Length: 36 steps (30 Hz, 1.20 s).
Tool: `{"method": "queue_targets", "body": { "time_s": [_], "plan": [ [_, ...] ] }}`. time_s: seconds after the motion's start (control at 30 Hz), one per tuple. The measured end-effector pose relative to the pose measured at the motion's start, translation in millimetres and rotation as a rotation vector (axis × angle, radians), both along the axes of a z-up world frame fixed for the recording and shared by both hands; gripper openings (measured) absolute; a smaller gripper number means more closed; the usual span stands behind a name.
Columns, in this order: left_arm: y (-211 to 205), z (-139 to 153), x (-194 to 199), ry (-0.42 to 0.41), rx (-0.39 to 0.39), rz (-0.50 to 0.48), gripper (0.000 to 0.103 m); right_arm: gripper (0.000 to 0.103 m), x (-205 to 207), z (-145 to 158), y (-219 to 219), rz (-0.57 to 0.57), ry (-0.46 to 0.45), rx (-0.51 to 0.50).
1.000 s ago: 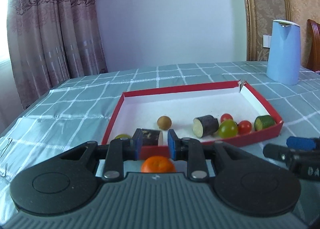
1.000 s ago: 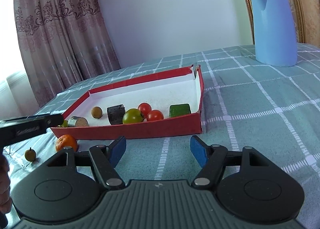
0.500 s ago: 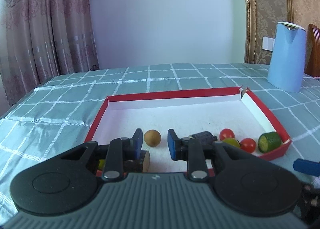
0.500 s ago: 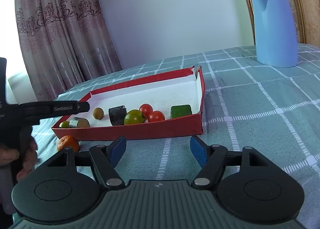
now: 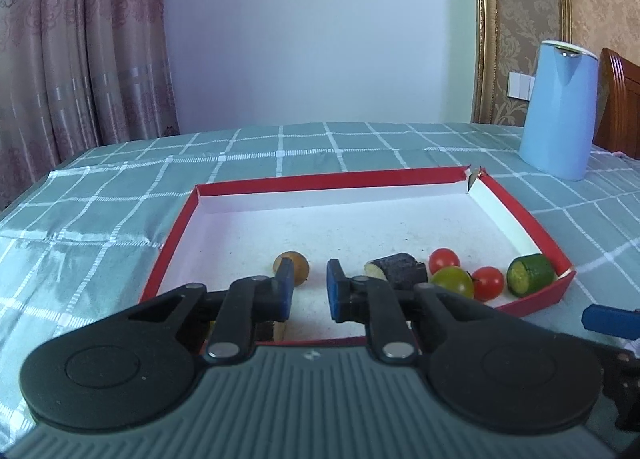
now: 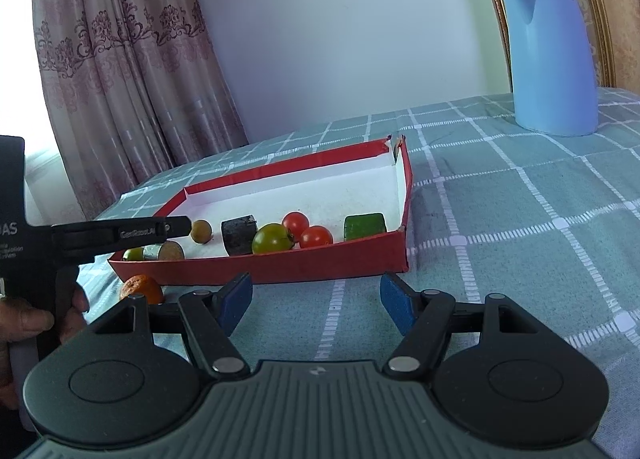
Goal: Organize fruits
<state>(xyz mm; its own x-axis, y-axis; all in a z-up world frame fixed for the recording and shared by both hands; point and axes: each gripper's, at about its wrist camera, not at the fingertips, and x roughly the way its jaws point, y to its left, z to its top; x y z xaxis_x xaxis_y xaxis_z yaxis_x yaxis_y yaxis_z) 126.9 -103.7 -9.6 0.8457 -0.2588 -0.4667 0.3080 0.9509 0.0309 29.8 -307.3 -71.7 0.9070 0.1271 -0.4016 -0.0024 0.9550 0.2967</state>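
Observation:
A red tray with a white floor holds a brown round fruit, a dark eggplant piece, a green tomato, two red tomatoes, a cucumber piece and another eggplant piece at its near left. My left gripper hovers over the tray's near edge, jaws slightly apart and empty. My right gripper is open and empty in front of the tray. An orange lies on the cloth outside the tray.
A blue kettle stands at the back right; it also shows in the right wrist view. A green checked cloth covers the table. Curtains hang at the left. A wooden chair back is at far right.
My left gripper has risen and moved forward over the tray's near edge; the eggplant piece between its fingers now lies in the tray. The right gripper has stayed still.

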Motion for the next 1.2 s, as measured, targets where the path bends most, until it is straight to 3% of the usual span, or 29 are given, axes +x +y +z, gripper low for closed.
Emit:
{"method": "queue_targets", "body": {
  "time_s": [0.1,0.13,0.17,0.23,0.33,0.5,0.57,0.67,0.8,0.87,1.07,1.2],
  "plan": [
    [19.4,16.5,-28.5,-0.055,-0.035,-0.014,0.019,0.070,0.2,-0.2,-2.1,0.001,0.000,0.013],
    [30.2,21.9,-42.4,-0.082,-0.050,-0.022,0.029,0.070,-0.1,-0.2,-2.3,0.001,0.000,0.015],
    [42.6,25.5,-56.5,-0.102,-0.055,-0.023,0.059,0.070,0.3,-0.3,-2.4,0.003,0.001,0.017],
    [67.2,27.1,-80.5,-0.146,-0.038,0.029,0.101,0.070,0.8,-0.4,-1.9,0.008,0.003,0.013],
    [100.7,21.4,-105.7,-0.194,0.005,0.055,0.098,0.070,0.2,-0.2,-1.2,0.009,-0.002,0.010],
    [128.5,5.8,-100.6,-0.105,0.017,0.117,0.084,0.070,0.0,-0.4,-2.9,0.005,-0.002,0.017],
    [133.1,-4.9,-91.7,-0.042,0.018,0.133,0.061,0.070,0.2,-0.7,-3.9,0.004,-0.002,0.021],
    [136.4,-20.6,-76.8,0.046,0.010,0.138,0.040,0.070,0.5,-1.0,-4.3,0.001,0.003,0.024],
    [139.3,-27.7,-65.2,0.098,0.011,0.151,0.036,0.070,0.7,-1.0,-4.6,0.000,0.006,0.023],
    [139.9,-28.4,-62.3,0.106,0.006,0.154,0.026,0.070,0.8,-1.0,-4.3,0.001,0.007,0.022],
    [131.4,-23.7,-64.6,0.090,0.020,0.138,0.025,0.070,4.3,-1.0,0.0,0.011,0.028,-0.002],
    [116.3,-7.0,-65.0,0.050,0.002,0.106,0.025,0.070,11.1,-1.8,11.1,0.018,0.081,-0.071]
  ]
}}
